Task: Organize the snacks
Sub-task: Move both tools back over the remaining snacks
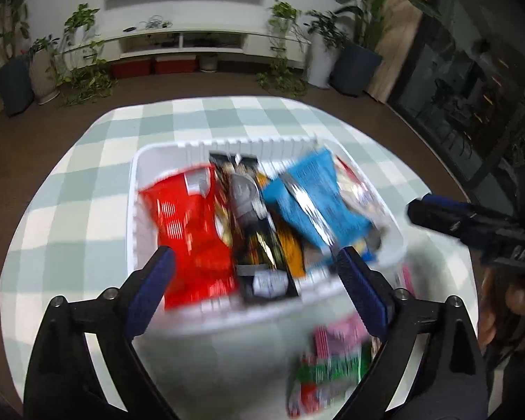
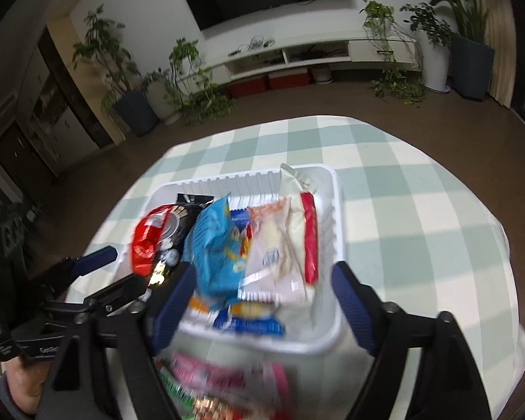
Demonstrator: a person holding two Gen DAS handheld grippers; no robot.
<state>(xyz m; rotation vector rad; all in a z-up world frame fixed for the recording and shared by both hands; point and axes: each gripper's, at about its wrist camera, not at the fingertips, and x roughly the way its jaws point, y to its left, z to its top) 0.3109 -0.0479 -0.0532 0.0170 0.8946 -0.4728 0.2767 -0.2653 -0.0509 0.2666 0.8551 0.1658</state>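
A white basket [image 1: 136, 189] [image 2: 336, 217] on the checked table holds several snack packs: a red bag [image 1: 189, 231] [image 2: 147, 241], a black pack [image 1: 255, 238], a blue bag [image 1: 315, 199] [image 2: 213, 245] and a pale wrapped snack [image 2: 276, 255]. A pink and green pack [image 1: 336, 353] [image 2: 224, 378] lies on the table in front of the basket. My left gripper [image 1: 255, 280] is open and empty above the basket's near side. My right gripper [image 2: 262, 301] is open and empty above the basket's near rim. It also shows in the left wrist view [image 1: 448, 217], and the left gripper shows in the right wrist view [image 2: 115, 273].
The round table [image 1: 70, 210] [image 2: 420, 245] has a green and white checked cloth. Beyond it are brown floor, potted plants [image 1: 84, 70], a white TV stand [image 2: 297, 56] and dark cabinets [image 1: 472, 87].
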